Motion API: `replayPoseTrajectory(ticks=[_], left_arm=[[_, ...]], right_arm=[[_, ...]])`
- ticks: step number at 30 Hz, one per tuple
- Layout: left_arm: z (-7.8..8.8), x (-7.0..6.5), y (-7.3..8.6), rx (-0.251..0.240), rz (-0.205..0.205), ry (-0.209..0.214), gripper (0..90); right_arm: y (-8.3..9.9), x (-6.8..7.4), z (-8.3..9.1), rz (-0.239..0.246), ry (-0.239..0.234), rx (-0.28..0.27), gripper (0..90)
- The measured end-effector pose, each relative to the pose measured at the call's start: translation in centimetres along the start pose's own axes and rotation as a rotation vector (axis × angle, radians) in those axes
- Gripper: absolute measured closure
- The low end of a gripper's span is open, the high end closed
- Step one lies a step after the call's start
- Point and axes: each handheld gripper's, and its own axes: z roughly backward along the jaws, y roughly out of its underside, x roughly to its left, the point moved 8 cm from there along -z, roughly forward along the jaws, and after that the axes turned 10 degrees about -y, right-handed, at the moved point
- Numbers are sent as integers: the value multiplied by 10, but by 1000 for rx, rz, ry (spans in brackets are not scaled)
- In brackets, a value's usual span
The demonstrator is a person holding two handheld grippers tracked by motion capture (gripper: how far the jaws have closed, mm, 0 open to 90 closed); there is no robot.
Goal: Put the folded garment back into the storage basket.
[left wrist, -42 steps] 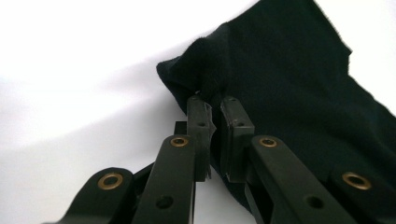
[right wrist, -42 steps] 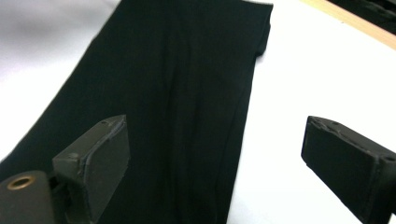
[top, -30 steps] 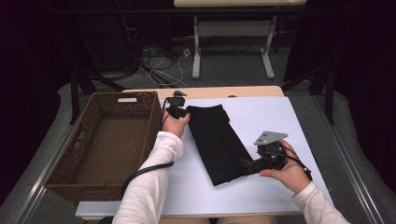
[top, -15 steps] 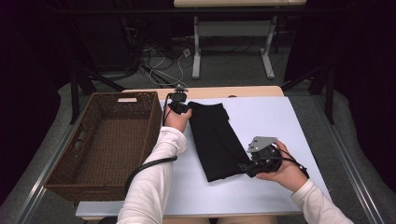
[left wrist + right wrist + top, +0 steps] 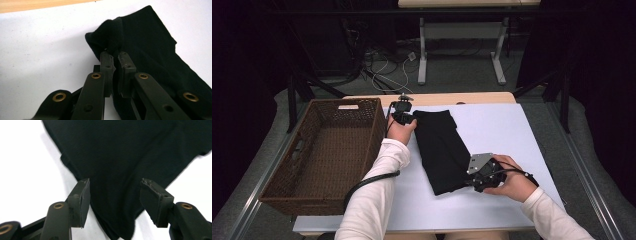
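Dark studio backdrop, cables and pale trestle legs on the floor beyond; white-covered desk (image 5: 507, 135) in front, with a wooden strip along its far edge. Item one: black folded garment (image 5: 443, 150), lying flat and lengthwise on the desk, between the two grippers. Item two: left gripper (image 5: 113, 53), at the garment's far corner; its fingers (image 5: 107, 62) are clenched on a pinched-up fold of the cloth, which bunches just ahead of the tips. Item three: right gripper (image 5: 113, 195), at the garment's near corner; its fingers (image 5: 81, 200) stand spread apart, released, straddling the pointed corner of cloth that lies between them, nothing gripped. Item four: brown wicker basket (image 5: 287, 165), well apart from the right fingers, just beside the person's left forearm, with nothing to be seen inside it. Step in hand, by judgement: securing both ends of the garment, one end taken, the other lined up for a pinch. Next move would call for the right fingers to drop onto the corner and close on all layers at once, so that the fold holds together when lifted, probably toward the basket. Hard to make out: kind of garment, since black cloth swallows seams and layers; whether the right fingers touch the desk; the underside of the cloth; the basket's near wall, partly behind the left sleeve (image 5: 372, 200).
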Motion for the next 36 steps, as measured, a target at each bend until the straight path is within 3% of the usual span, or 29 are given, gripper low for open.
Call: replayPoseTrajectory(ticks=[9, 21, 36], left_arm=[[0, 0, 0, 0, -1, -1, 840], [-2, 0, 1, 5, -7, -3, 840], [-3, 0, 1, 2, -3, -5, 841]], right_arm=[[3, 8, -14, 0, -64, 31, 463], [7, 10, -31, 9, -98, 34, 529], [6, 6, -35, 9, -164, 13, 742]])
